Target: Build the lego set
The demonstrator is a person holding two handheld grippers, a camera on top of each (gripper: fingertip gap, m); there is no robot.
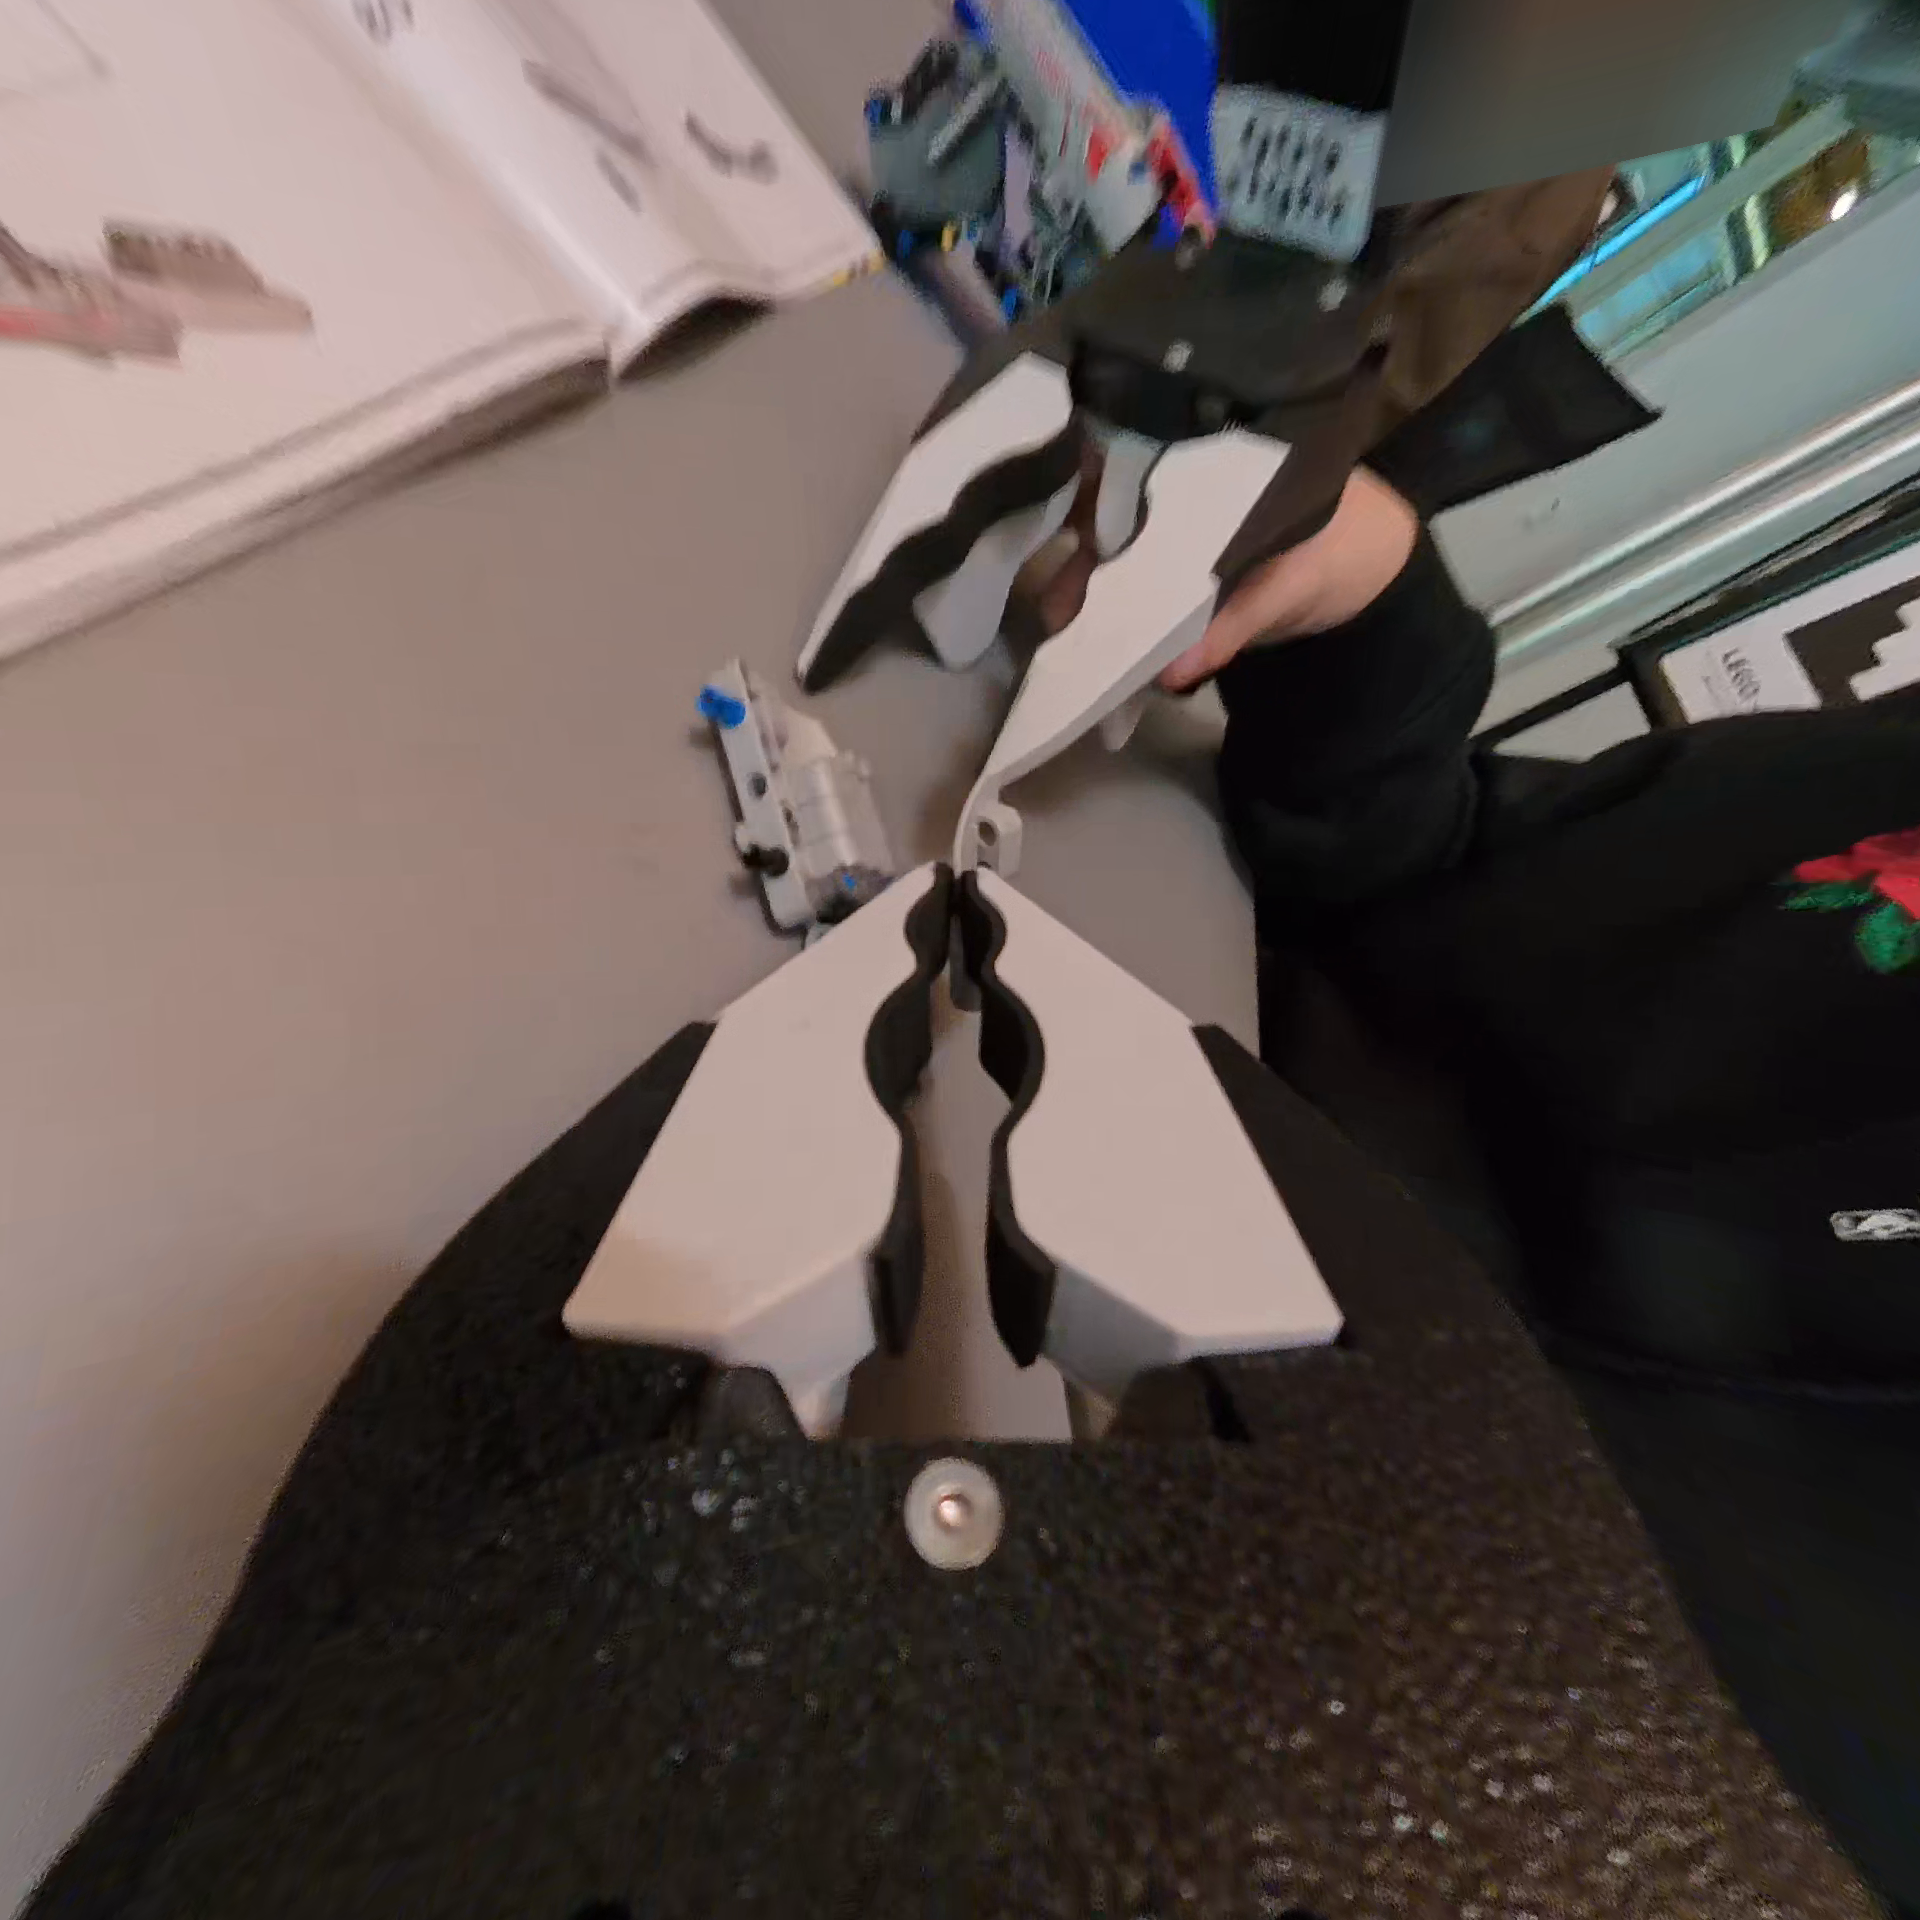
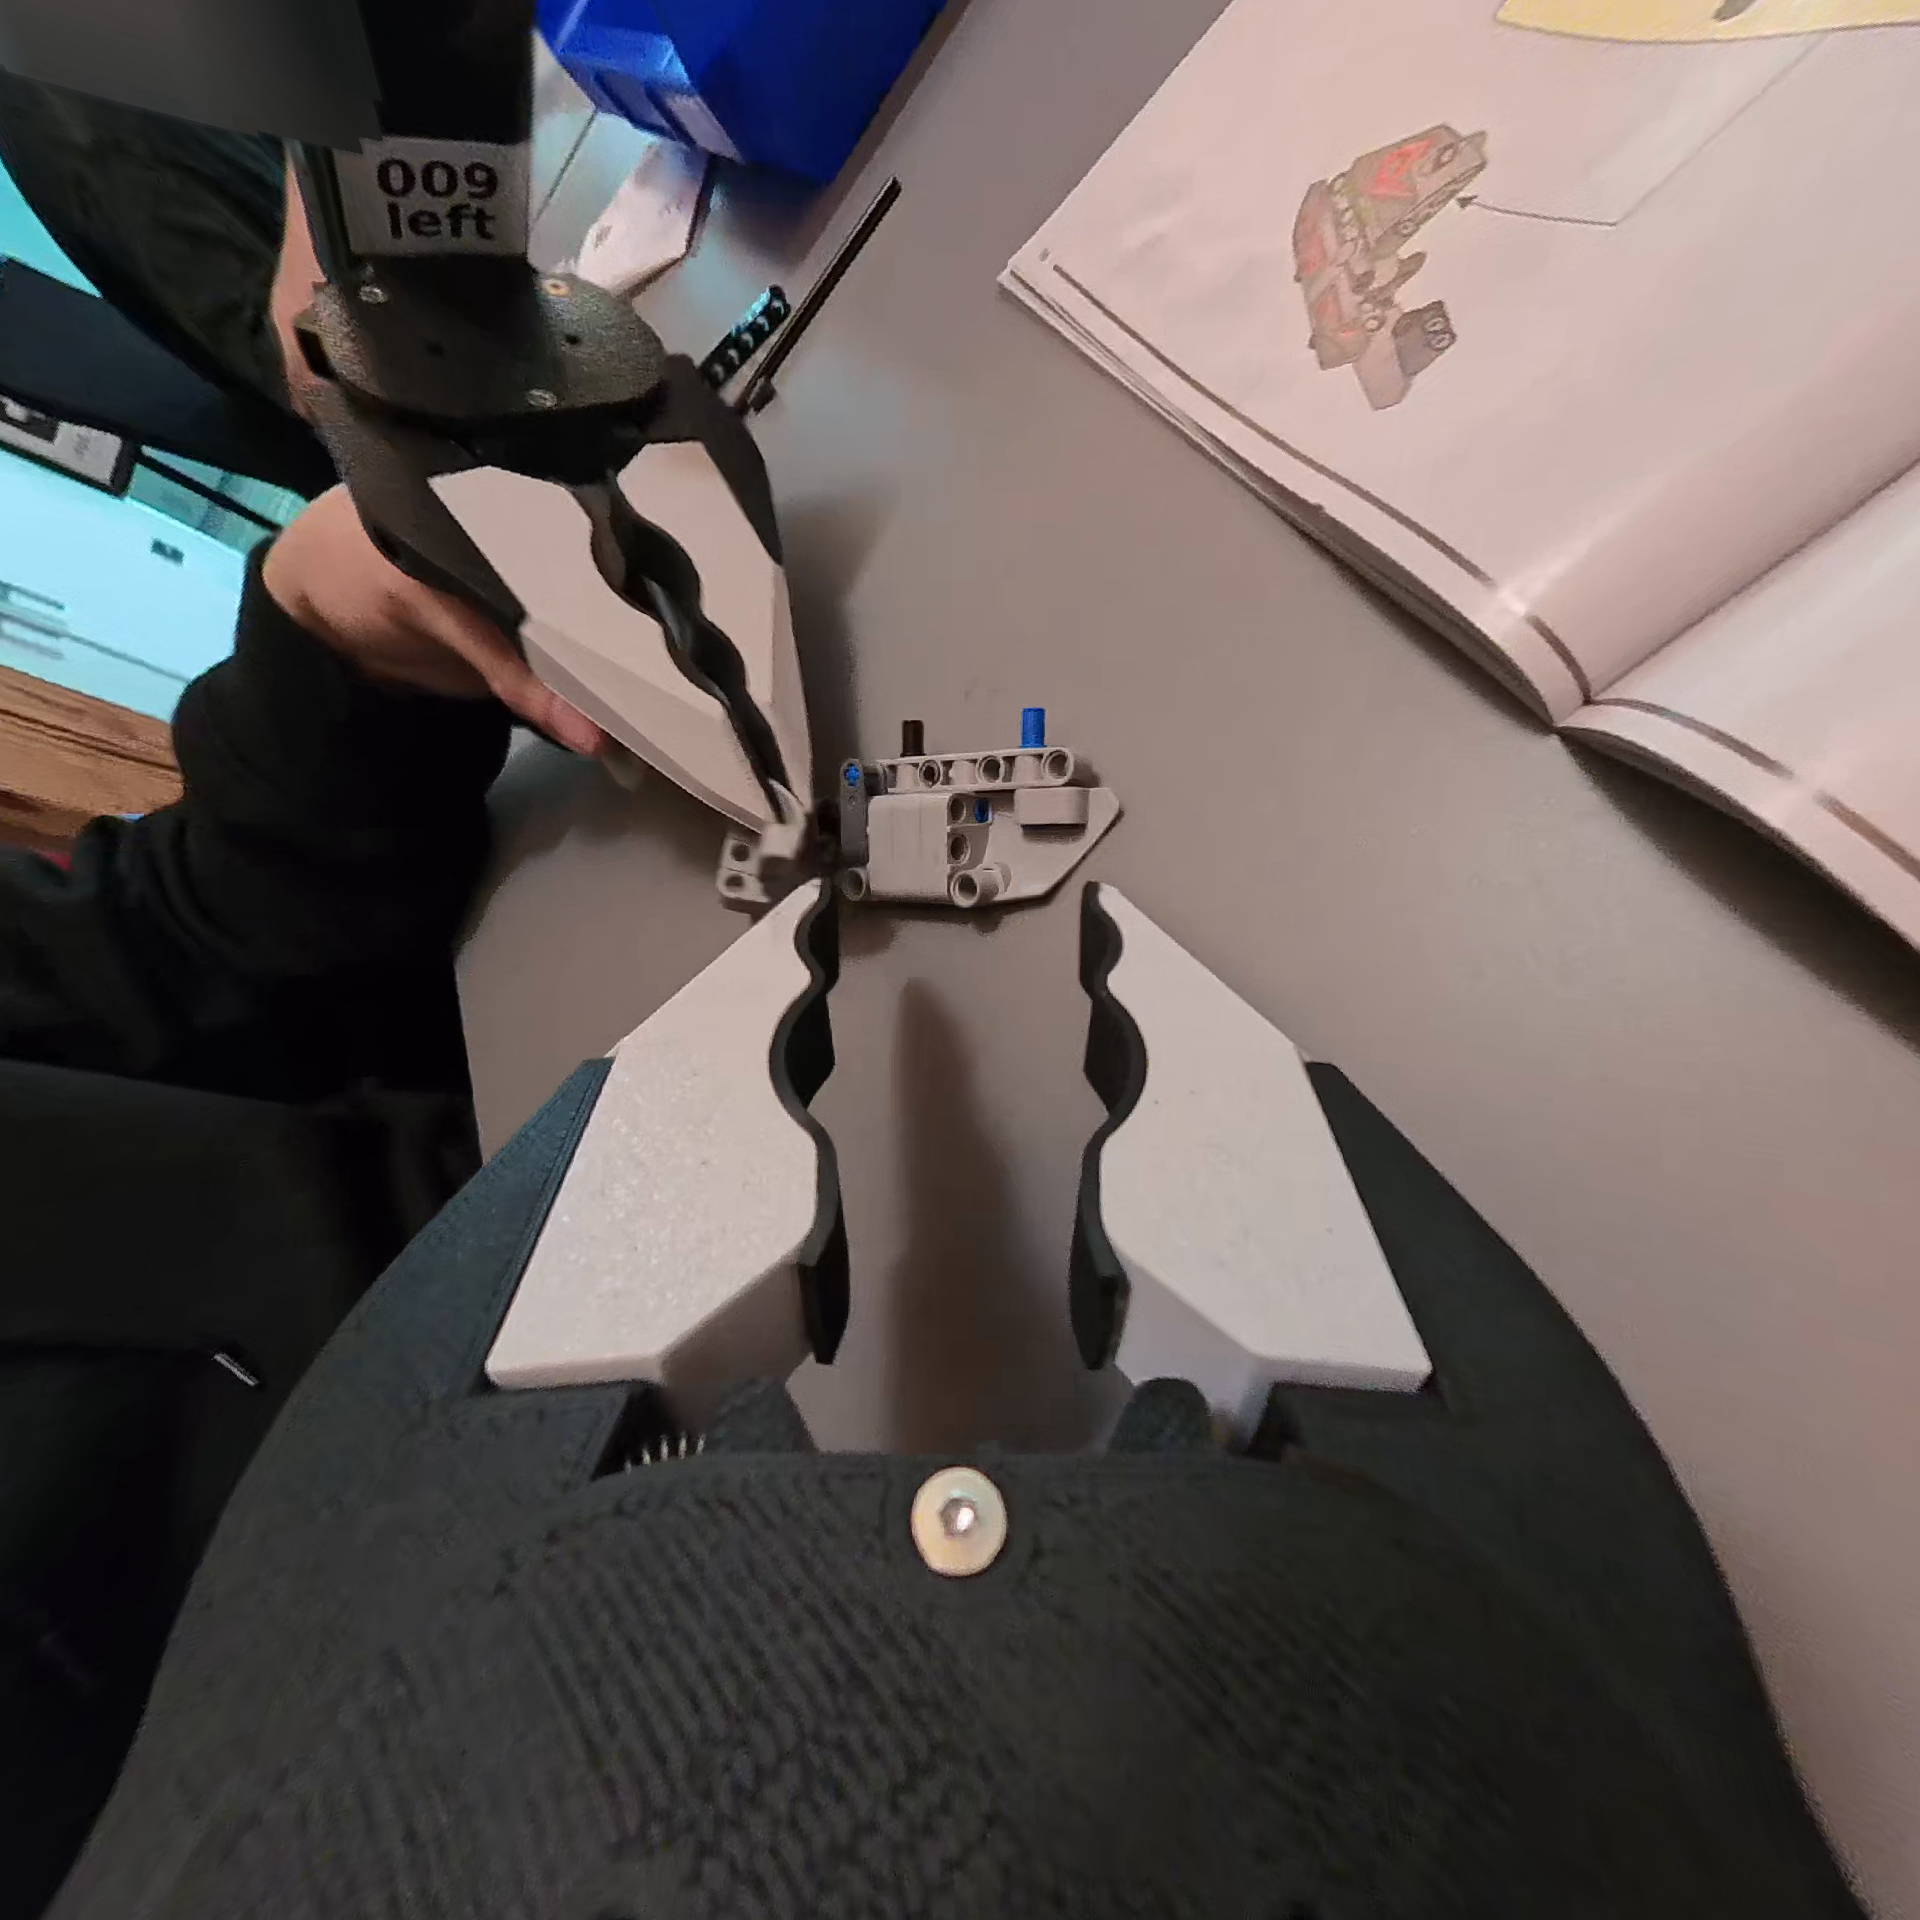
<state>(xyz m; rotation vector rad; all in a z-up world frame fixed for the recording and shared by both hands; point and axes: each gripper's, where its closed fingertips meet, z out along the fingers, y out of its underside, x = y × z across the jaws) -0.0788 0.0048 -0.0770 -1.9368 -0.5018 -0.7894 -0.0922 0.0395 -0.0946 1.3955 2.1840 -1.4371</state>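
Note:
A small light grey lego assembly with blue and black pins lies on the grey table; it also shows in the left wrist view. My left gripper is shut on a small light grey holed piece and holds it against the assembly's left end. In the right wrist view the left gripper comes in from the upper left with that piece. My right gripper is open and empty, its tips just short of the assembly. It also shows in the left wrist view.
An open instruction booklet lies at the right; it also shows in the left wrist view. A blue bin, a long black axle and a black beam lie at the far side. A larger blurred lego build stands beyond. The grippers' ends are close to 5 cm from one another.

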